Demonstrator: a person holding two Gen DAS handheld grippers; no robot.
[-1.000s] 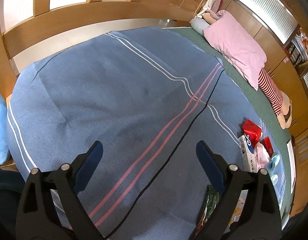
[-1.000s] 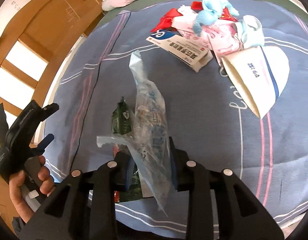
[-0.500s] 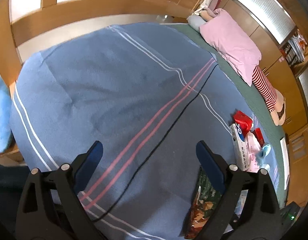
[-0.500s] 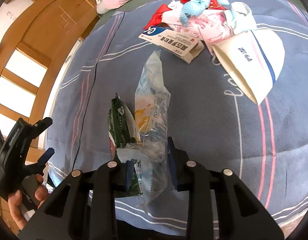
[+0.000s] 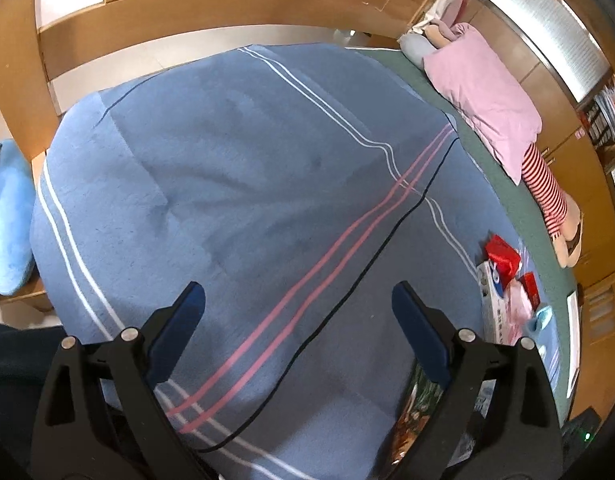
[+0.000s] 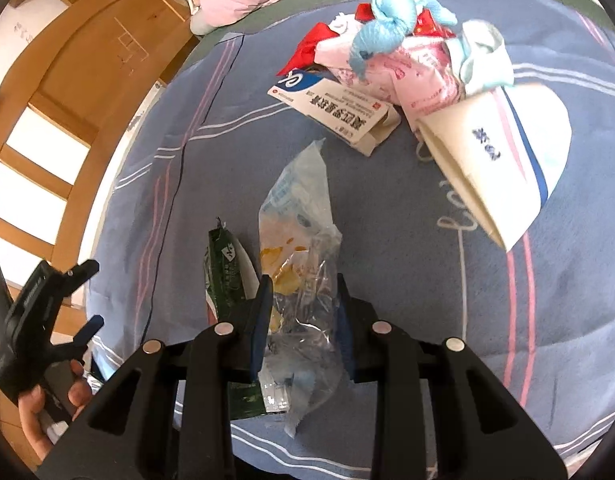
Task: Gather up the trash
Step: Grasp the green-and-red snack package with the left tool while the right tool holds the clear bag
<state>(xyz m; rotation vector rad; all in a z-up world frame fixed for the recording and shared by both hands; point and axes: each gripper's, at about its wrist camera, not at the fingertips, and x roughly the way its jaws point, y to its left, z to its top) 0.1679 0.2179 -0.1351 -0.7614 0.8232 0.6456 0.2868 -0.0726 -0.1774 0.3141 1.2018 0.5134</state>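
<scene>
My right gripper (image 6: pixel 301 304) is shut on a clear crumpled plastic wrapper (image 6: pixel 299 232), held low over the blue striped blanket (image 6: pixel 387 260). A green snack packet (image 6: pixel 225 276) lies just left of it and also shows in the left wrist view (image 5: pixel 415 404). Further off lies a trash pile: a white and blue box (image 6: pixel 331 110), a pink wrapper (image 6: pixel 411 76), red packaging (image 6: pixel 307 46) and a white paper bag (image 6: pixel 503 148). My left gripper (image 5: pixel 297 332) is open and empty over bare blanket (image 5: pixel 247 200); it also shows in the right wrist view (image 6: pixel 39 312).
A wooden bed rail (image 5: pixel 187 12) runs along the blanket's far edge. A pink pillow (image 5: pixel 483 96) and a striped doll (image 5: pixel 547 196) lie on the green sheet at the right. Light blue yarn (image 6: pixel 387 28) and a sock (image 6: pixel 483 56) top the pile. A blue cushion (image 5: pixel 7 220) sits at the left.
My right gripper has lowered the clear wrapper toward the blanket and its jaws have widened slightly around it. My left gripper has drifted back, staying open.
</scene>
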